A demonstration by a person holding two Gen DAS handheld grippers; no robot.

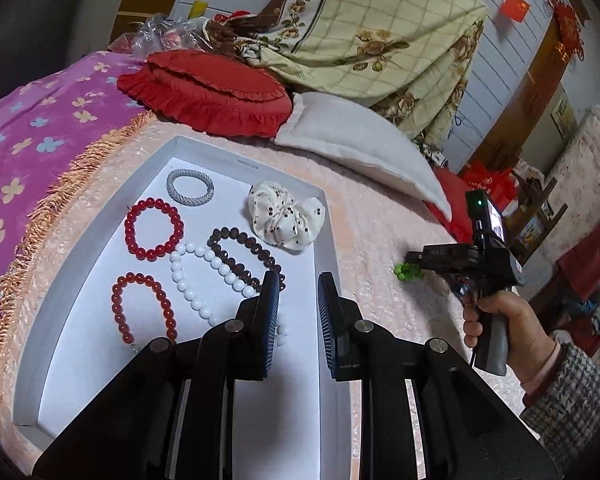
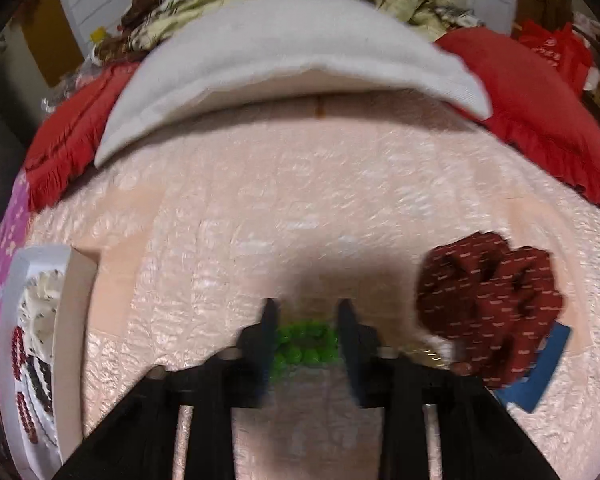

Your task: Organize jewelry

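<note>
On a pink quilted cover [image 1: 380, 216] sits a shallow white tray [image 1: 100, 248] holding 5 bead bracelets and 1 scrunchie. Along the tray's far end lies a silver bracelet [image 1: 190, 186], with a bright red bracelet [image 1: 154, 229] just nearer and a dark red bracelet [image 1: 144, 308] nearer still. Beside these, a white bracelet [image 1: 204, 276] touches a brown bracelet [image 1: 244, 258], both stretched into long loops. A cream scrunchie [image 1: 286, 218] with dark dots rests near the tray's right wall.

Over the tray's near right part hangs the left gripper [image 1: 298, 292], its jaws a little apart with nothing between them; its left finger hides part of the white and brown loops.

Right of the tray, well apart from it, a green bracelet [image 2: 306, 344] lies on the cover. The right gripper [image 2: 308, 320] points steeply down at it, jaws a little apart, with the green beads between the 2 fingers. The right wrist view is blurred, so whether the pads press on the beads cannot be told. A hand [image 1: 496, 320] in a checked sleeve [image 1: 572, 392] holds that gripper's handle.

Just right of the green bracelet lies a dark red scrunchie [image 2: 488, 300] with pale flecks, partly over a blue card [image 2: 540, 372]. A white pillow [image 2: 284, 52] and red cushions [image 2: 540, 112] lie at the far edge of the cover.
</note>
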